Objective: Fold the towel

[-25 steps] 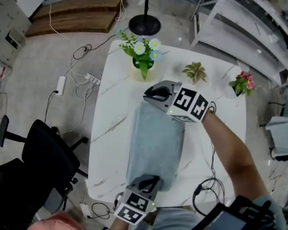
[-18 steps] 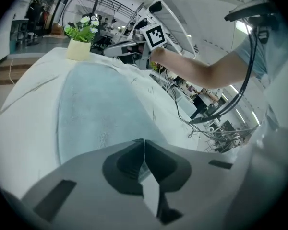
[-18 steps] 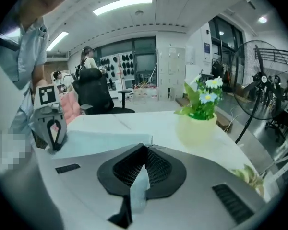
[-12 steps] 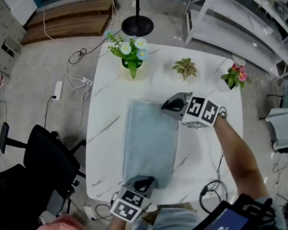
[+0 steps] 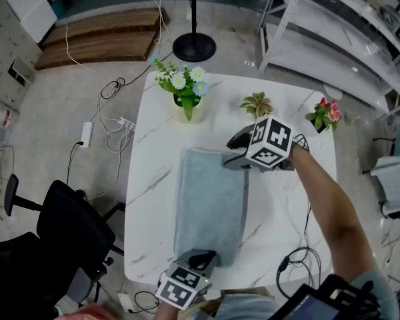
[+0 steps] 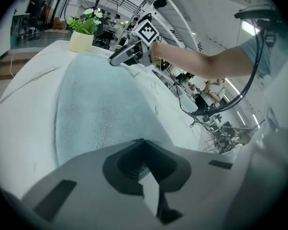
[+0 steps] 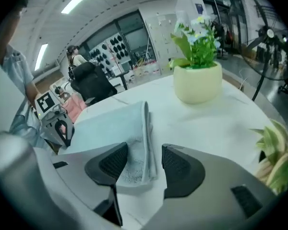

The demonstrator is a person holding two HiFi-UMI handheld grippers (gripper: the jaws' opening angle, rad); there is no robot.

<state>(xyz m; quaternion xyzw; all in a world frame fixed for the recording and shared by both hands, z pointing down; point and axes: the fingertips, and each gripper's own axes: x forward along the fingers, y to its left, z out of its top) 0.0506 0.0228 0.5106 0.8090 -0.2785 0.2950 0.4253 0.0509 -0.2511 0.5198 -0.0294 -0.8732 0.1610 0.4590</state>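
Note:
A pale blue-grey towel (image 5: 210, 205) lies folded into a long strip down the middle of the white marble table (image 5: 287, 205). My right gripper (image 5: 232, 152) is at the towel's far right corner. Its jaws have just been opening and now stand open. In the right gripper view the layered corner of the towel (image 7: 134, 128) lies between the right gripper's (image 7: 144, 150) pads, which stand clear of it. My left gripper (image 5: 203, 257) is at the towel's near edge. In the left gripper view the left gripper (image 6: 143, 142) is shut where the towel (image 6: 101, 104) ends.
Along the table's far side stand a cream pot of flowers (image 5: 187, 95), a small green plant (image 5: 256, 104) and a pink-flowered plant (image 5: 325, 117). A black chair (image 5: 67, 232) stands left of the table, with cables on the floor. A fan stand (image 5: 193, 45) is beyond.
My right gripper moved rightward and down along the towel's far edge to its right corner, then opened and let the towel go. The left gripper stayed at the near edge.

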